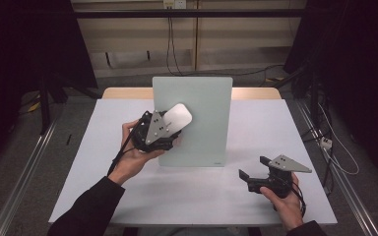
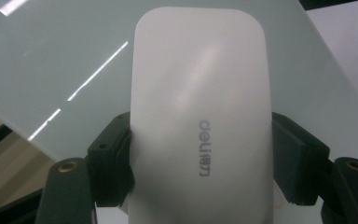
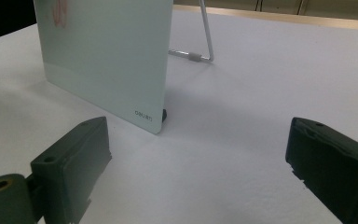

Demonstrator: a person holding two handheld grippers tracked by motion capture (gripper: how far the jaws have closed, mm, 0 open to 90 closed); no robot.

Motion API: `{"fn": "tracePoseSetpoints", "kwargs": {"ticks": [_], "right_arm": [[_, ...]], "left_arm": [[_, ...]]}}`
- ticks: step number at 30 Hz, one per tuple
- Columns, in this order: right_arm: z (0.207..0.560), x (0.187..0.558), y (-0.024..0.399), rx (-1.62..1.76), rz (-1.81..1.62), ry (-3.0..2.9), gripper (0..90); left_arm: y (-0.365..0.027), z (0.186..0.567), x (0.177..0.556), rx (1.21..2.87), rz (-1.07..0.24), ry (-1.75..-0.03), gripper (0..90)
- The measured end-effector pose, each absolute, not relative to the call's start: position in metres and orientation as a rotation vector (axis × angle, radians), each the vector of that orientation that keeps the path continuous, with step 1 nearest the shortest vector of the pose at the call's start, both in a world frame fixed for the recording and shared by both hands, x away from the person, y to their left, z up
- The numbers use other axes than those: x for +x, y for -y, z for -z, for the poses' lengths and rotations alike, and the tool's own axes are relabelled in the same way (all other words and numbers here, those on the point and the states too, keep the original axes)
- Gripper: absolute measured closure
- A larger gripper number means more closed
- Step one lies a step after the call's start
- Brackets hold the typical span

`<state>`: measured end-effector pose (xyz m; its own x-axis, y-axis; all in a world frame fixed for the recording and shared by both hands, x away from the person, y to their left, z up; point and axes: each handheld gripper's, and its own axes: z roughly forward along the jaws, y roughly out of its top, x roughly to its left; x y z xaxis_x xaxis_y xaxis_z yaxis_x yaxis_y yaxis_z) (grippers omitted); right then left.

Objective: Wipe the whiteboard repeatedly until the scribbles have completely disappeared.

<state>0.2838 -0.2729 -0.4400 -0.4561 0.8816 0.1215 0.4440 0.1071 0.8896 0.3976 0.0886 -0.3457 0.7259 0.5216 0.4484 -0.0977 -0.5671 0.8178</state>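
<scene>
1. While pressed between both pads of the left gripper [image 1: 163, 133], held fast: a white eraser [image 1: 175, 118], a smooth matt block with rounded corners and a grey printed logo, gripped at its long sides [image 2: 200, 121]. Set against the left part of the glass board [image 1: 197, 123], flat face toward the pane, probably for wiping.
2. Standing near upright at mid-table: the same board, a pale green frosted panel with a small logo at its lower corner [image 3: 107, 56]. Propped from behind by a thin wire stand [image 3: 205, 42], presumably so the face leans back toward the person.
3. Under the board: a white table [image 1: 128, 191], plain and matt.
4. Right of the board and nearer the person, well apart from it: the right gripper [image 1: 256, 168], jaws spread wide with nothing between them, black blocky pads [image 3: 79, 158] aimed at the board's lower corner. Parked there, likely to stay clear of the wiping or to steady the board if needed.
</scene>
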Motion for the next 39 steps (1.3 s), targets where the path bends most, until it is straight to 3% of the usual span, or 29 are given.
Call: {"fn": "tracePoseSetpoints", "kwargs": {"ticks": [7,30,39], "right_arm": [[0.44,0.284,0.273,1.287,-1.312,-1.948,6.4],[0.44,0.284,0.273,1.287,-1.31,-1.948,6.4],[0.44,0.284,0.273,1.288,-1.312,-1.948,6.4]], "left_arm": [[-0.086,0.343,0.398,2.013,-0.896,-0.306,31.1],[-0.063,0.419,0.365,2.191,-0.765,-0.152,31.1],[-0.068,0.406,0.372,2.16,-0.754,-0.176,31.1]]}}
